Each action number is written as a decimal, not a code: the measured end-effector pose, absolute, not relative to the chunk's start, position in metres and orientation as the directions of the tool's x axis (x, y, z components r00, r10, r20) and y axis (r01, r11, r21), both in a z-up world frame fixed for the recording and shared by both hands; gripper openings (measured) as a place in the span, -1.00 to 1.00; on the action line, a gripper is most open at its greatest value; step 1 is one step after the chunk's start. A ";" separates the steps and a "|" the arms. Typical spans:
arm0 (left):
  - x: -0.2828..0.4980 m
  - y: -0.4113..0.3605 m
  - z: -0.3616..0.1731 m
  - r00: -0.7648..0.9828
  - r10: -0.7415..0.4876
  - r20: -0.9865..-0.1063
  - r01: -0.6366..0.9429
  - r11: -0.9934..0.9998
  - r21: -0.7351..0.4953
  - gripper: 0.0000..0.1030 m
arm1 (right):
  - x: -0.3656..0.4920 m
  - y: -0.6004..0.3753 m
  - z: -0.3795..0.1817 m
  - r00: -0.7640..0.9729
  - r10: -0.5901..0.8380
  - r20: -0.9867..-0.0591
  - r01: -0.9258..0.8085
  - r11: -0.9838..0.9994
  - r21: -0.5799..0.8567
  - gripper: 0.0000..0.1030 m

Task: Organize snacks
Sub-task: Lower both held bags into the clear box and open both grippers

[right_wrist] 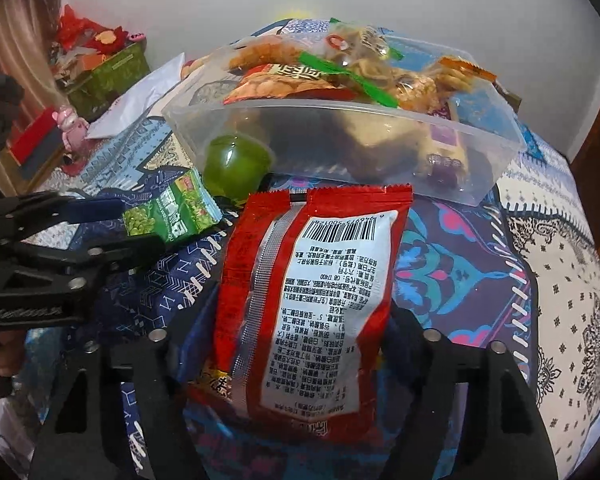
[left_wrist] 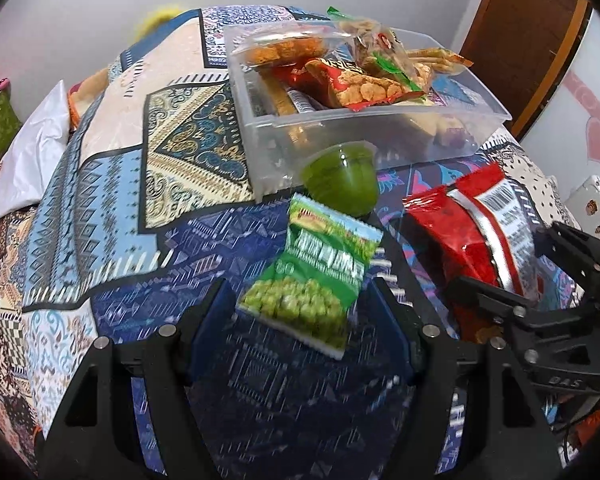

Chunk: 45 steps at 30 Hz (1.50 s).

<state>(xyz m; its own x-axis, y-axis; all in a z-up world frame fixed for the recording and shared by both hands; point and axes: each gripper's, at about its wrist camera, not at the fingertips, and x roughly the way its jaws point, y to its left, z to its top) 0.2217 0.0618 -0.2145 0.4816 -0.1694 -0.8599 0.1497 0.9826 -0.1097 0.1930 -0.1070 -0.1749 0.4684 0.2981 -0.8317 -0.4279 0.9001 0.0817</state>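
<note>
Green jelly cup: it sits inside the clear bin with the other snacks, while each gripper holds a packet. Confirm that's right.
Not quite. The green jelly cup stands outside the clear bin, on the cloth against its front wall, as the right wrist view shows. The rest holds: the left gripper holds the green pea packet and the right gripper holds the red packet.

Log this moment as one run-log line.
left gripper: shut on green pea packet | right gripper: shut on red packet | clear bin: ahead

The right gripper (right_wrist: 296,340) squeezes a big red snack bag (right_wrist: 312,292) with white writing. On the left, the left gripper (right_wrist: 156,220) pinches a small green pea packet (right_wrist: 172,212). Farther off, a green jelly cup (right_wrist: 236,164) touches a clear plastic box (right_wrist: 480,152) full of snacks.
</note>
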 end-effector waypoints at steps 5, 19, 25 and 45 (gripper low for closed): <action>0.238 0.061 -0.227 0.450 -0.206 -0.869 0.147 0.977 -0.155 0.37 | 0.192 -0.120 -0.171 0.457 0.328 -0.827 -0.420 0.899 0.125 0.17; 0.214 0.057 -0.226 0.493 -0.187 -0.850 0.146 0.981 -0.131 0.07 | 0.188 -0.151 -0.152 0.505 0.335 -0.795 -0.367 0.917 0.154 0.17; 0.194 0.060 -0.208 0.533 -0.182 -0.827 0.131 0.983 -0.132 0.03 | 0.188 -0.156 -0.139 0.533 0.336 -0.777 -0.349 0.923 0.160 0.17; 0.235 0.056 -0.138 0.669 -0.185 -0.720 0.109 0.982 -0.151 0.04 | 0.242 -0.166 -0.100 0.637 0.342 -0.691 -0.318 0.933 0.168 0.17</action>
<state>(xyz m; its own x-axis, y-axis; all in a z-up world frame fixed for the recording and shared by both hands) 0.2351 0.0559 -0.1379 0.6688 -0.1853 -0.7200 0.1094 0.9824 -0.1513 0.2423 -0.1663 -0.0997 0.6367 0.3415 -0.6913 -0.3177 0.9331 0.1684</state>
